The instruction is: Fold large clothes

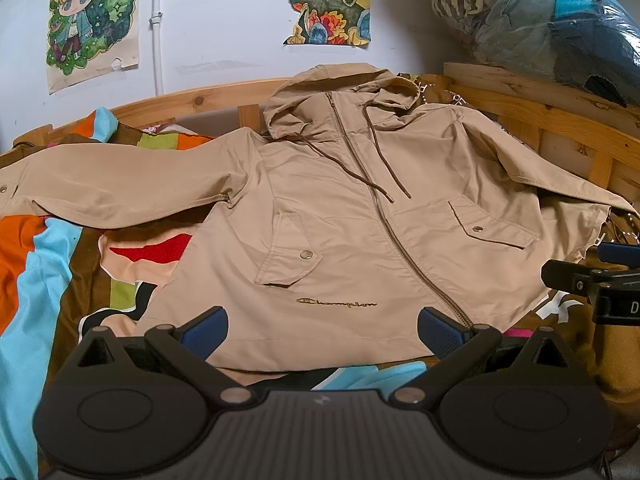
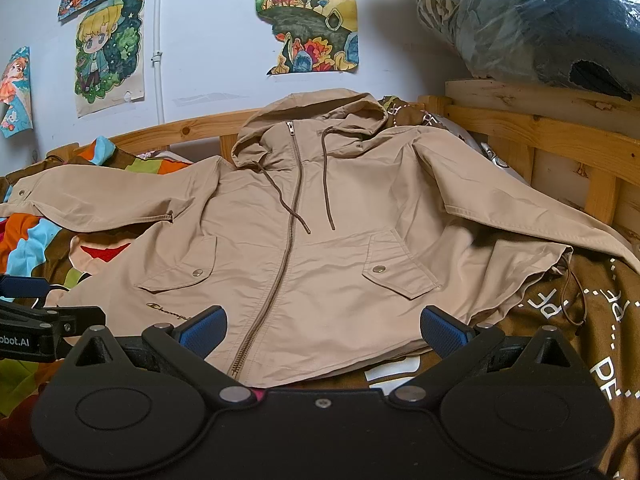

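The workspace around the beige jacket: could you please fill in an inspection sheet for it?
Surface: bed with wooden rail, covered by colourful bedding.
Job's things: beige hooded jacket laid flat, front up, zipped, sleeves spread, not yet folded.
Clutter: brown printed fabric under the jacket's right side.
Grippers: left gripper and right gripper open, near the hem, holding nothing.
Cables: nothing seen; a white pipe runs up the wall.
Surroundings: drawings taped to the wall; plastic-wrapped bundle above the rail.
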